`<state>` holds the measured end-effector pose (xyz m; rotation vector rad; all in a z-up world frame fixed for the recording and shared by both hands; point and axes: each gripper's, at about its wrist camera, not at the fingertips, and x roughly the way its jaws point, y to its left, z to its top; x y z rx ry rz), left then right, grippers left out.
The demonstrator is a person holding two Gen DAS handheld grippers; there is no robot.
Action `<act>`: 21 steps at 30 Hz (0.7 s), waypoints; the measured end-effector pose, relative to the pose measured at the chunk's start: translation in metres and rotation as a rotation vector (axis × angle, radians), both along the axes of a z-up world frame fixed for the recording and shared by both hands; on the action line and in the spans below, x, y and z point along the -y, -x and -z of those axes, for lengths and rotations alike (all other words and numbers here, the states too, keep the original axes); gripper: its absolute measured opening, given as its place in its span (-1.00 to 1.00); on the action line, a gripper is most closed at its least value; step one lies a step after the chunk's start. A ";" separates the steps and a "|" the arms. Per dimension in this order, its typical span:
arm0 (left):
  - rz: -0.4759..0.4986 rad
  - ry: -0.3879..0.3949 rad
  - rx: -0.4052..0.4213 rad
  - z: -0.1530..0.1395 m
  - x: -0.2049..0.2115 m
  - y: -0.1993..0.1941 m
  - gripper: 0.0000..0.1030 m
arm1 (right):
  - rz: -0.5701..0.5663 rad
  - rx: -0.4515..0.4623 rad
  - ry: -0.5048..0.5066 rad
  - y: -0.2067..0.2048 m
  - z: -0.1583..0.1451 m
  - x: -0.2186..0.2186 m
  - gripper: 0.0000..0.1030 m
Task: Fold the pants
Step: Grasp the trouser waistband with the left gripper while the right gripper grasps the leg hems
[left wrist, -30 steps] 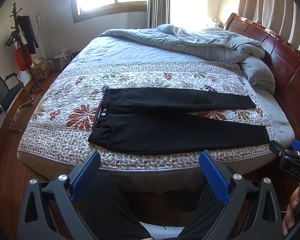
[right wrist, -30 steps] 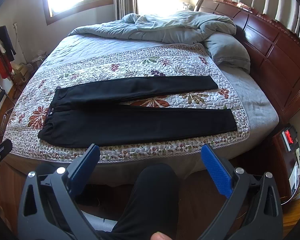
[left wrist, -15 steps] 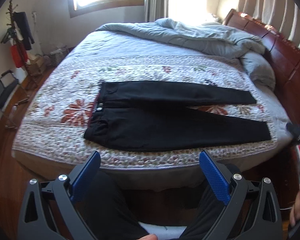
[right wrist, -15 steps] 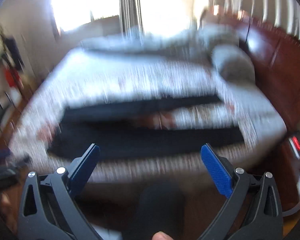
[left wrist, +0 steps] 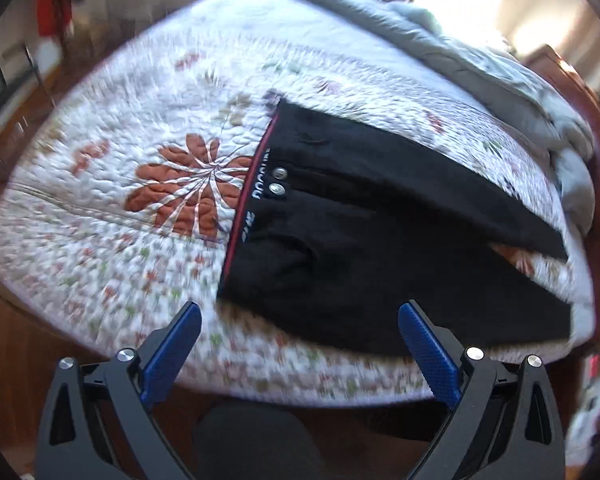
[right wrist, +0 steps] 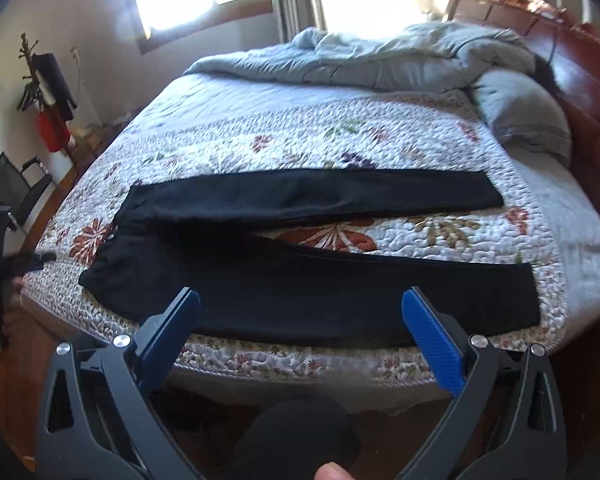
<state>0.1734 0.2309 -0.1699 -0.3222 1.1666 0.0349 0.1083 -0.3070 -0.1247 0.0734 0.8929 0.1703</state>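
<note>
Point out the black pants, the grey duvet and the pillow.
black pants (right wrist: 300, 300): right wrist view, on the near leg.
grey duvet (right wrist: 380, 60): right wrist view, on its crumpled middle.
pillow (right wrist: 520, 112): right wrist view, on its top face.

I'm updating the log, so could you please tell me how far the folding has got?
Done: the pants lie flat on the quilt, legs apart. In hand: both tongs, left and right, open above the near edge, gripping nothing. Left: every fold.
</note>
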 end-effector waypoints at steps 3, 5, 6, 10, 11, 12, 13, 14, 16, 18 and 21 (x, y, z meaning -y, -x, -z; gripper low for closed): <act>0.010 -0.043 0.019 0.007 -0.034 -0.061 0.92 | -0.038 -0.081 -0.074 -0.040 0.019 0.014 0.95; 0.033 -0.009 0.031 0.009 -0.041 -0.095 0.92 | -0.043 -0.120 -0.102 -0.064 0.031 0.022 0.95; 0.059 0.029 0.037 0.012 -0.047 -0.117 0.92 | -0.043 -0.136 -0.112 -0.076 0.035 0.026 0.95; 0.080 0.056 0.038 0.034 -0.062 -0.186 0.92 | -0.015 -0.185 -0.117 -0.122 0.049 0.043 0.95; 0.083 0.052 0.042 0.041 -0.063 -0.199 0.92 | -0.008 -0.196 -0.103 -0.136 0.055 0.047 0.95; 0.092 0.059 0.047 0.050 -0.063 -0.216 0.90 | -0.007 -0.205 -0.099 -0.146 0.059 0.050 0.95; 0.100 0.072 0.051 0.057 -0.063 -0.228 0.88 | -0.007 -0.214 -0.100 -0.157 0.062 0.054 0.95; 0.103 0.089 0.053 0.066 -0.064 -0.239 0.83 | -0.006 -0.224 -0.101 -0.171 0.069 0.061 0.95; 0.124 0.135 0.022 0.087 -0.066 -0.262 0.31 | -0.004 -0.239 -0.102 -0.188 0.074 0.068 0.95; 0.148 0.168 -0.046 0.113 -0.066 -0.282 -0.15 | -0.013 -0.254 -0.107 -0.209 0.081 0.080 0.95; 0.192 0.163 -0.089 0.134 -0.061 -0.296 -0.23 | -0.008 -0.274 -0.126 -0.241 0.088 0.109 0.95</act>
